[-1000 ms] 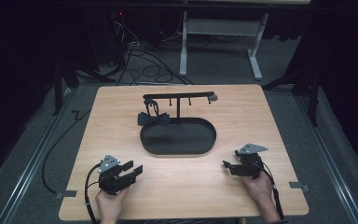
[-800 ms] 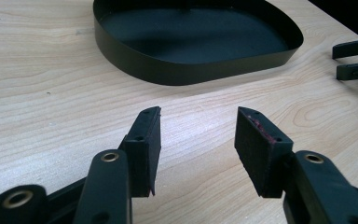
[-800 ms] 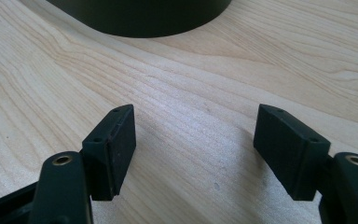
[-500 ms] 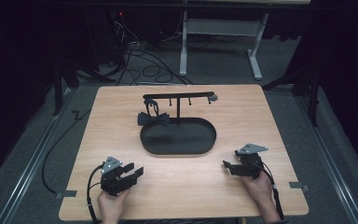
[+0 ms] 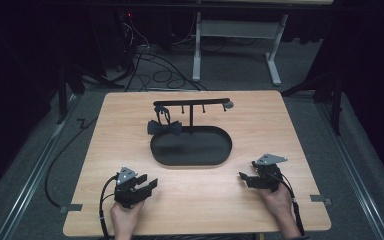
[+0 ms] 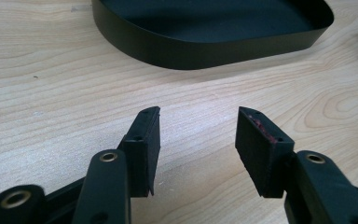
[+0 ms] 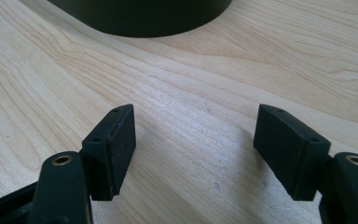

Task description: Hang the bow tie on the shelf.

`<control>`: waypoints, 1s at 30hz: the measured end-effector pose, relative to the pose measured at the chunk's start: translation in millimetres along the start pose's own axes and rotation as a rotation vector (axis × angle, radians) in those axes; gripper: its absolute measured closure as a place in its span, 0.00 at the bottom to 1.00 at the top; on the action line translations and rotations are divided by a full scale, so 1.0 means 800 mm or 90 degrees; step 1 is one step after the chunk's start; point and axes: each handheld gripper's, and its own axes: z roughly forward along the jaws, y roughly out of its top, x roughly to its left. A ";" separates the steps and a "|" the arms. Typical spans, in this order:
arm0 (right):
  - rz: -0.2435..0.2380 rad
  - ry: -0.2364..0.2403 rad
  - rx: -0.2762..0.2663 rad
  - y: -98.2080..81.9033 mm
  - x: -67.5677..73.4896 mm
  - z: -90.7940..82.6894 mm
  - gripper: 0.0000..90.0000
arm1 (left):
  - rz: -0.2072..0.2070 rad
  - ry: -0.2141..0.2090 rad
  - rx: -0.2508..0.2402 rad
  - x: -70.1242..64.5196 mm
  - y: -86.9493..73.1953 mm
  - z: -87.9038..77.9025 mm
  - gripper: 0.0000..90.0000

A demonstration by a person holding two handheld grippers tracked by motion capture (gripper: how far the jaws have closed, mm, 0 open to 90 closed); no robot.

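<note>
Pale wood grain covers the bench [image 5: 290,130], which carries a black oval tray [image 5: 190,146] with a low wall. Both grippers rest low on the bench at the person's edge, one in each hand.

Left gripper [image 5: 147,184]: jaws apart, nothing between them, bare wood showing in the gap in the left gripper view. Its fingertips [image 6: 147,135] sit just above the bench surface. The tray [image 6: 205,44] lies ahead of this gripper and a little to its right, near but not touching. A cable trails back from the gripper toward the bench edge.

Right gripper [image 5: 244,178]: jaws apart, wider than the left pair, nothing between them. Its pads [image 7: 286,144] hover close over the wood. The tray wall [image 7: 144,21] is ahead of it and off to its left, apart from the jaws. A grey three-cornered plate sits on top of this gripper.

Black T-shaped stand [image 5: 192,105] rises from the far side of the tray, beyond both grippers, with small hooks under its crossbar. Black bow tie [image 5: 164,128] hangs from the crossbar end nearer the left gripper, at the tray's far rim, well apart from either gripper. The tray floor looks bare.

The two grippers point inward, toward each other and the tray, well apart from one another.
</note>
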 end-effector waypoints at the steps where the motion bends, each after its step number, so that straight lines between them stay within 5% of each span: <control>1: 0.000 0.000 0.000 0.000 0.000 0.000 0.34 | 0.002 0.003 0.002 0.000 0.000 0.001 0.56; 30: 0.000 0.000 0.000 0.000 0.000 0.000 0.34 | 0.031 0.052 0.034 -0.003 -0.003 0.023 0.54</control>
